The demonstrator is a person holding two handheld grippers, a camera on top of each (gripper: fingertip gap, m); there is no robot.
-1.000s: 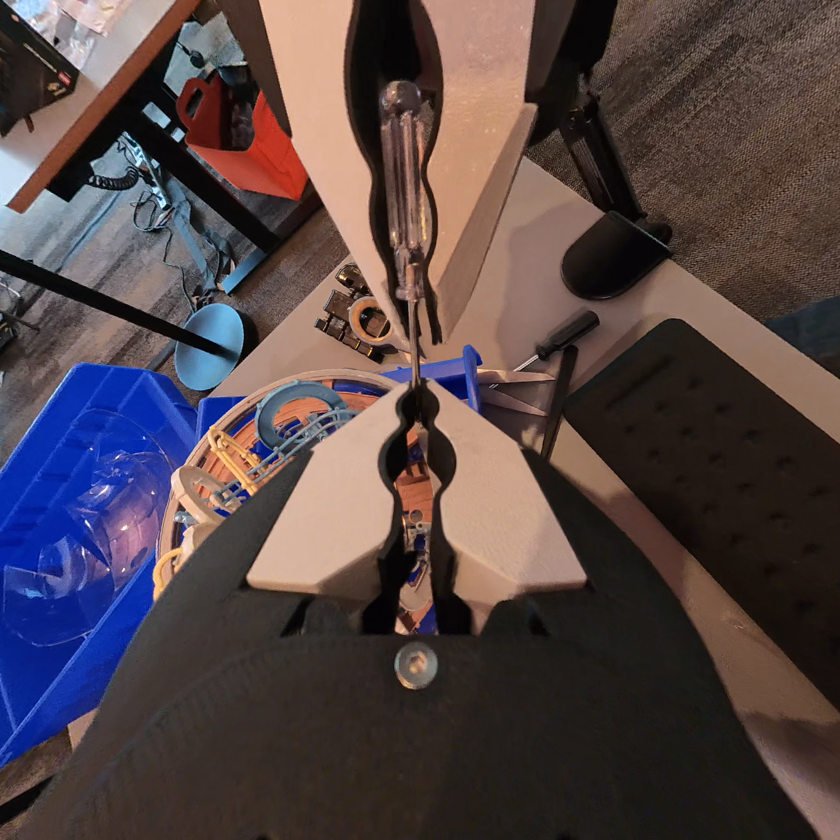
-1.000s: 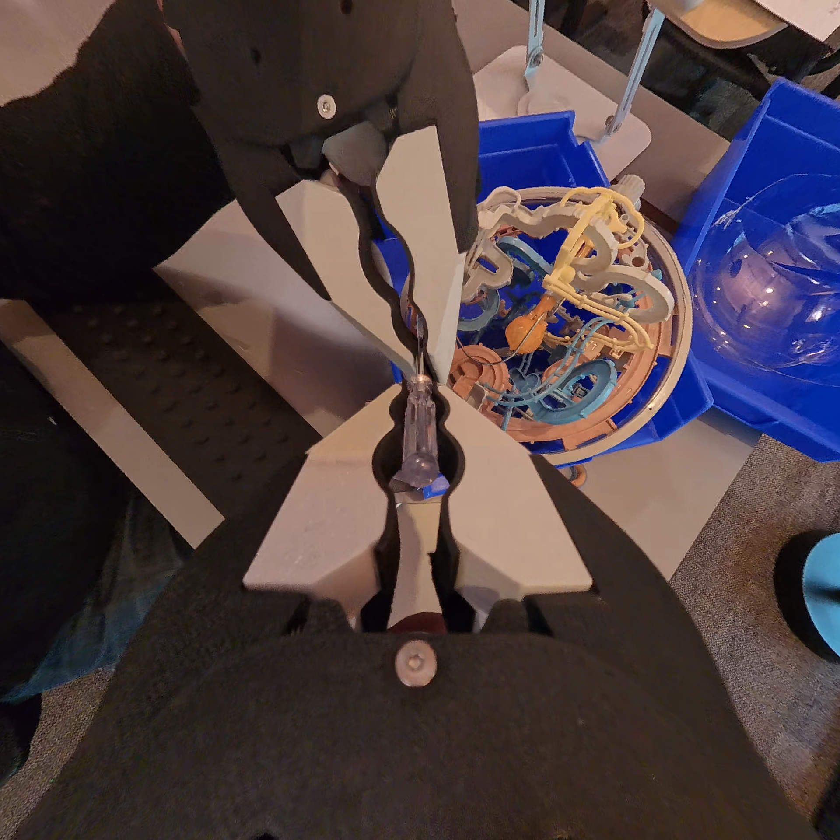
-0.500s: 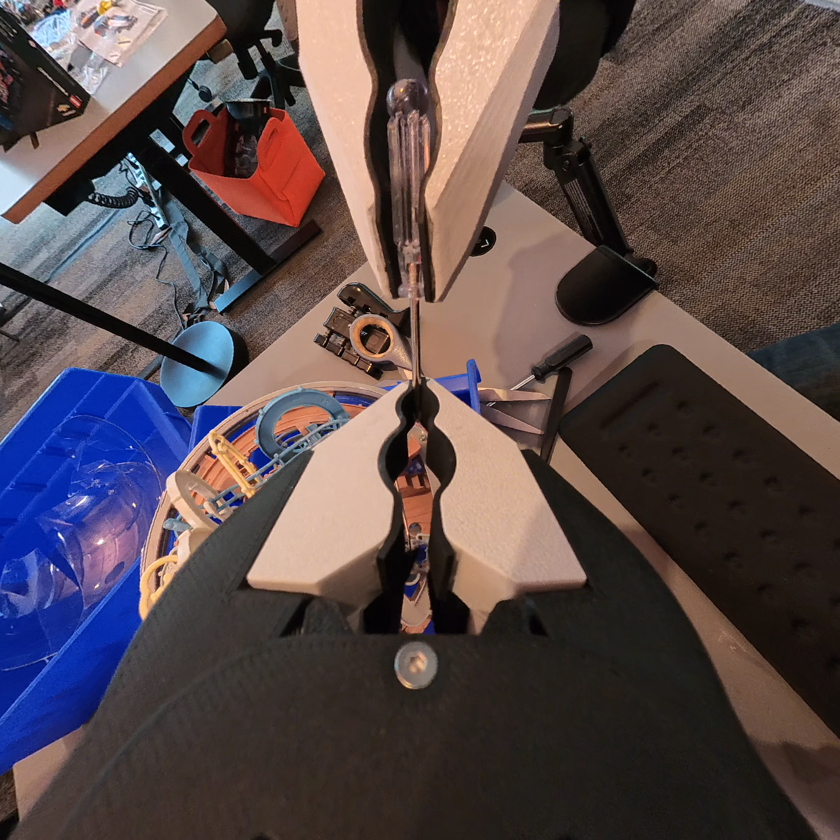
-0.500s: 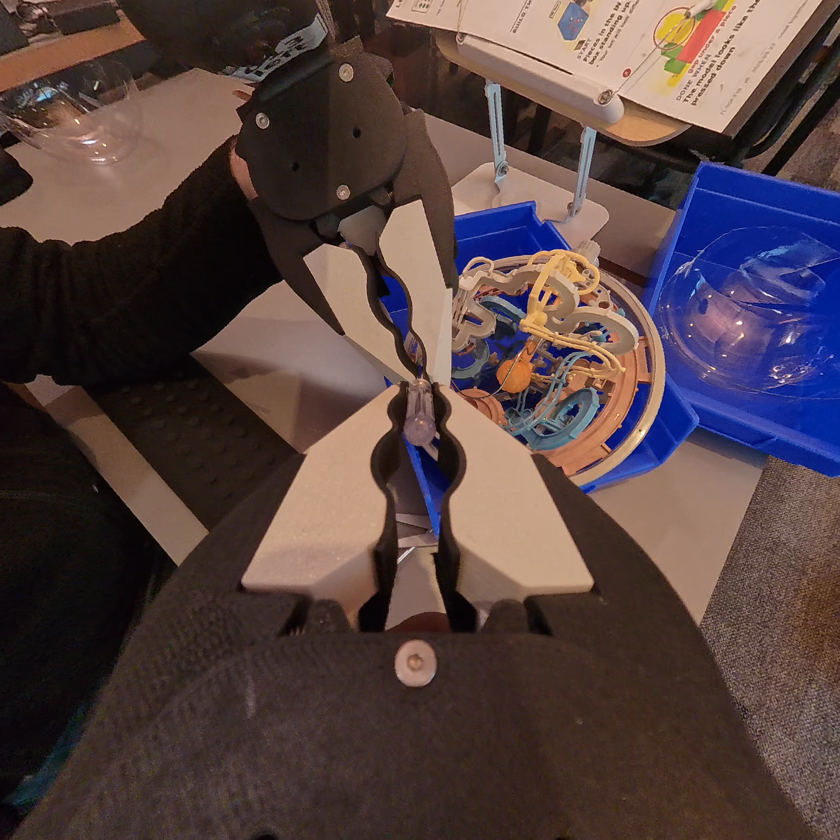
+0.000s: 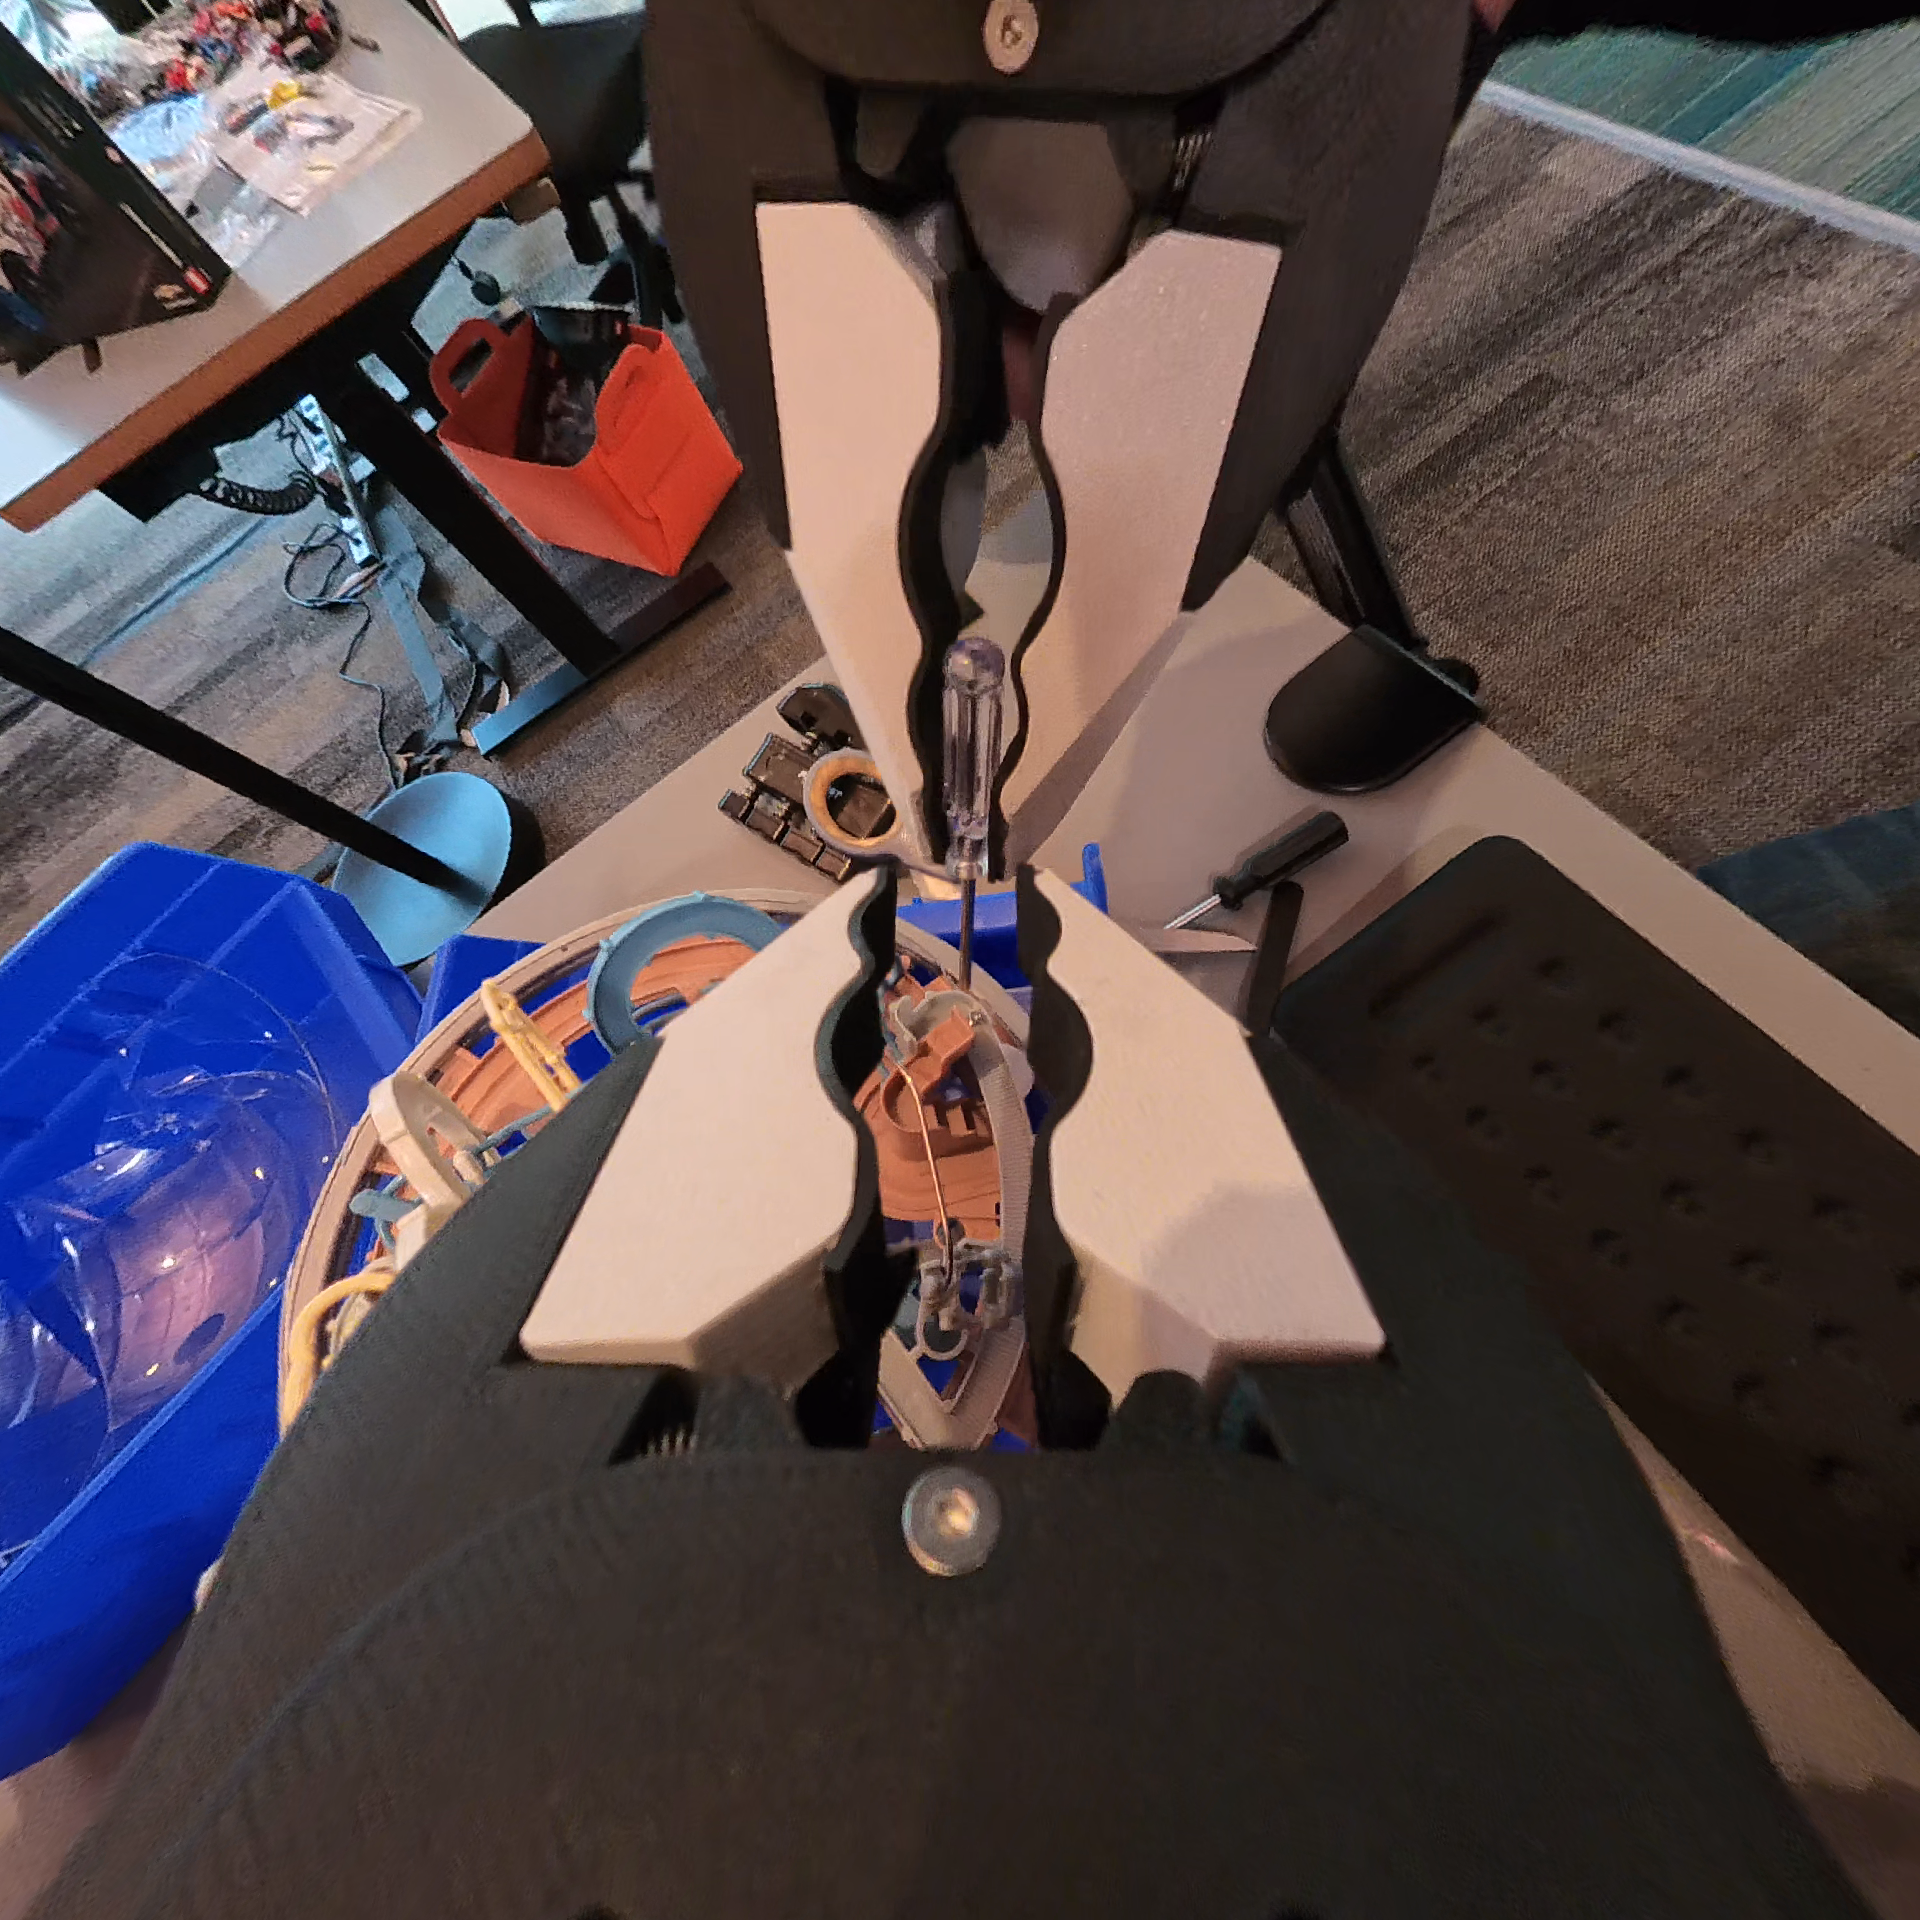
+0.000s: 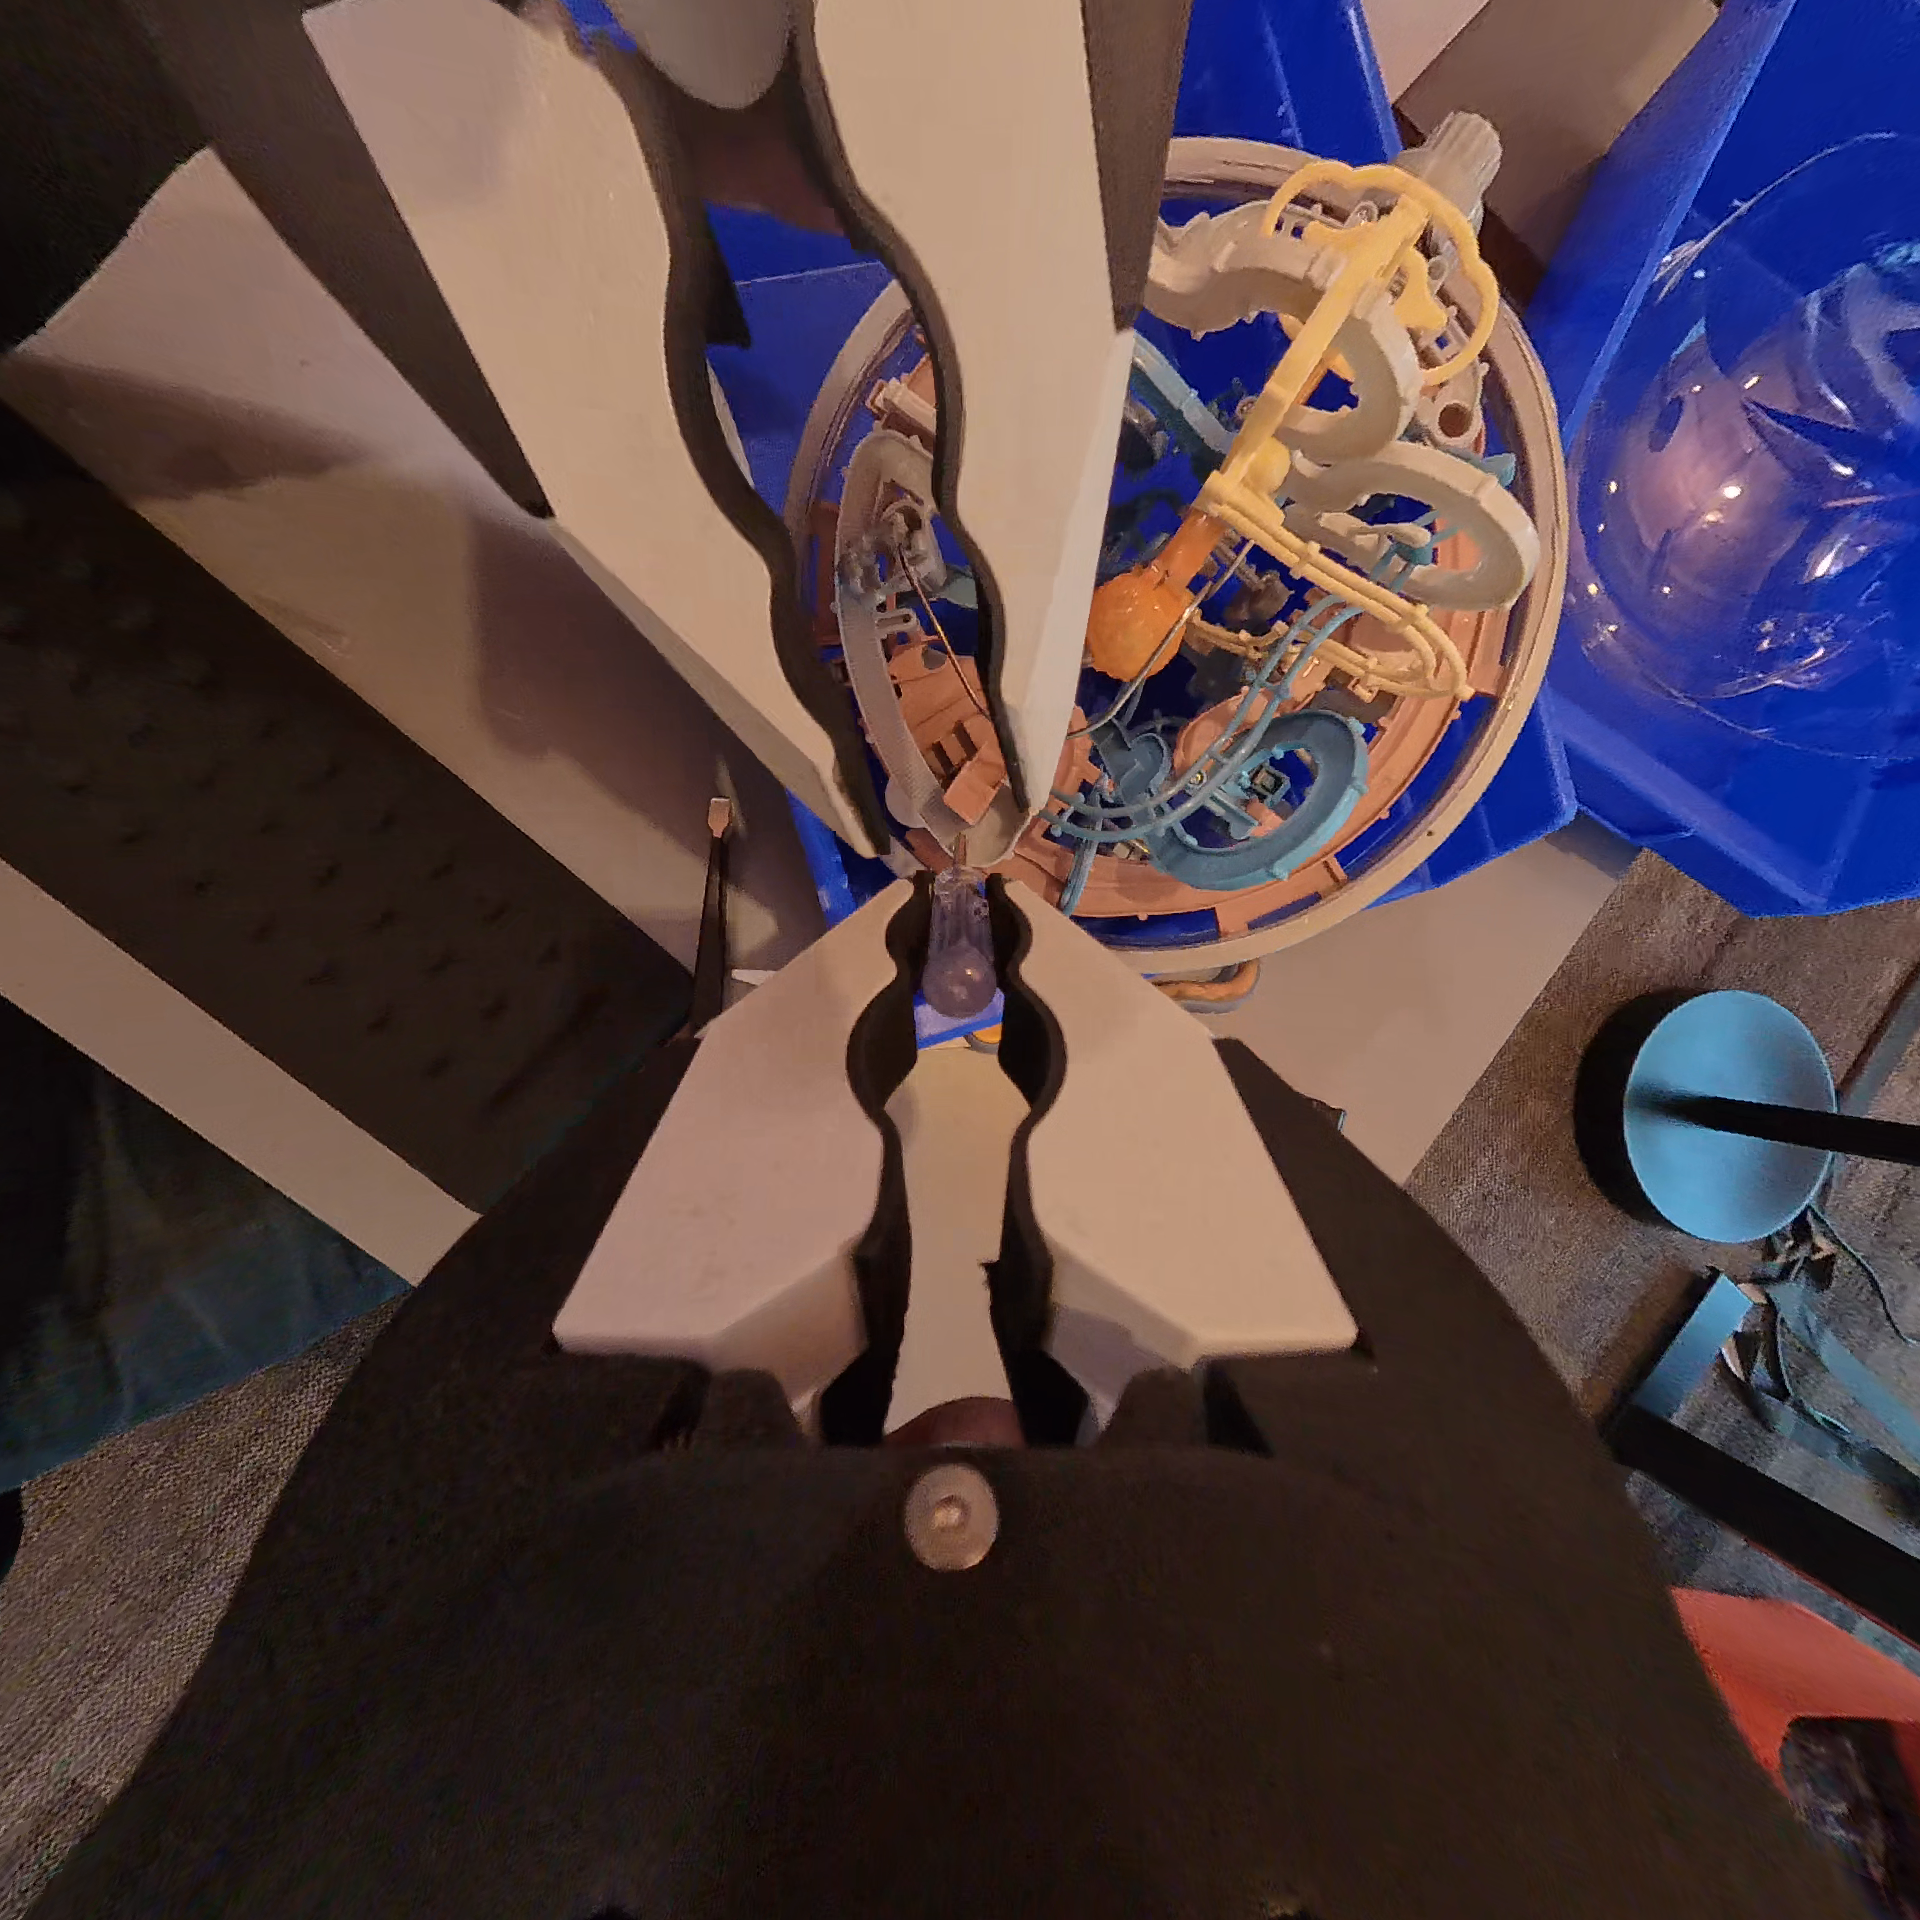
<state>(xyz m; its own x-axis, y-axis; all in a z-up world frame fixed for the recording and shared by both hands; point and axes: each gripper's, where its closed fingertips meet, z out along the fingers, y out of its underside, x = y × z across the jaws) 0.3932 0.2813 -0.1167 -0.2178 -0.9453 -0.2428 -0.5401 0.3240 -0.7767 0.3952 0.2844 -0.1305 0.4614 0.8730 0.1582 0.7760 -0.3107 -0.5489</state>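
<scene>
A: Our left gripper (image 5: 956, 894) has its jaws parted, with a clear gap between the tips and nothing held. Through that gap we see the thin metal shaft of a clear-handled screwdriver (image 5: 971, 753), which passes between the tips; we cannot tell whether it brushes either one. Our right gripper (image 6: 958, 883) has its jaws drawn in on the screwdriver's handle near their tips, and the handle's rounded end sits just inside them.

B: Where is the screwdriver in each view?

A: In the left wrist view it stands just above centre, toward twelve o'clock, blade pointing down at us. In the right wrist view it sits at centre, pinched at the jaw tips. Beneath it, from centre toward two o'clock in that view, lies a round maze toy (image 6: 1299, 582) of tan, blue and cream tracks, resting in a blue bin (image 6: 1278, 94). A clear dome (image 6: 1766, 499) sits in another blue bin at three o'clock.

B: How would it handle?

A: We judge it light and stiff, with a smooth plastic handle that could slip or twist. The handle's fluted middle looks the surest place to hold; the slender shaft seems easy to bend.
</scene>
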